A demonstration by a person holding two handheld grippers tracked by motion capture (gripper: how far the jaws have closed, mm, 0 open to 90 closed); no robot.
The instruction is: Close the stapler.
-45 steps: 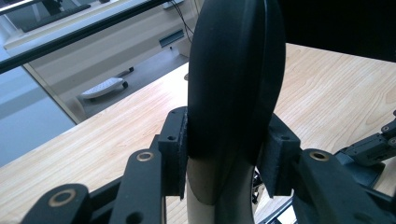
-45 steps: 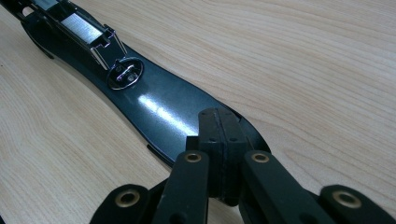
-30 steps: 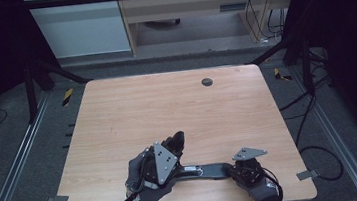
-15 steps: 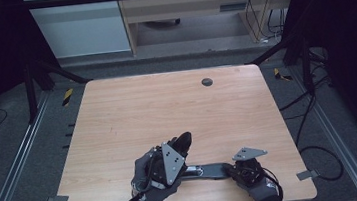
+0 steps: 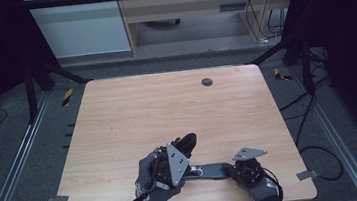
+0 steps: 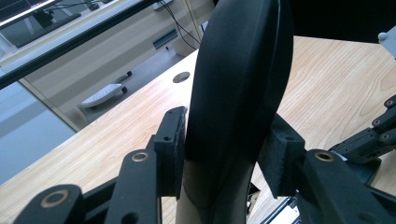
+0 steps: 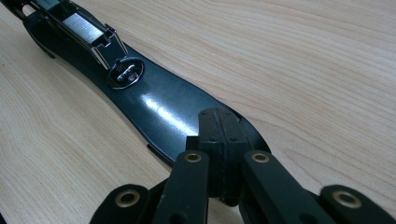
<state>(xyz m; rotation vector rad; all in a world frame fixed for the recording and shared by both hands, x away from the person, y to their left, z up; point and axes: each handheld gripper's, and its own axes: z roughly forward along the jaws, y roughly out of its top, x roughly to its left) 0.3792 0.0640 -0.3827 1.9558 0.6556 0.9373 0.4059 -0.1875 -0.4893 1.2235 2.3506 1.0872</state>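
A pale wooden table stands in a dim room, with a small round grommet near its far edge. From the high view I see a black stapler lying opened out near the table's front edge, its top arm swung up. My left gripper is around that arm; my right gripper rests on the base.

In the left gripper view, the raised arm stands between the jaws, which have just been opening; one pad is against it.

In the right gripper view, my jaws are pressed together, tips down on the base plate, with the staple channel beyond.
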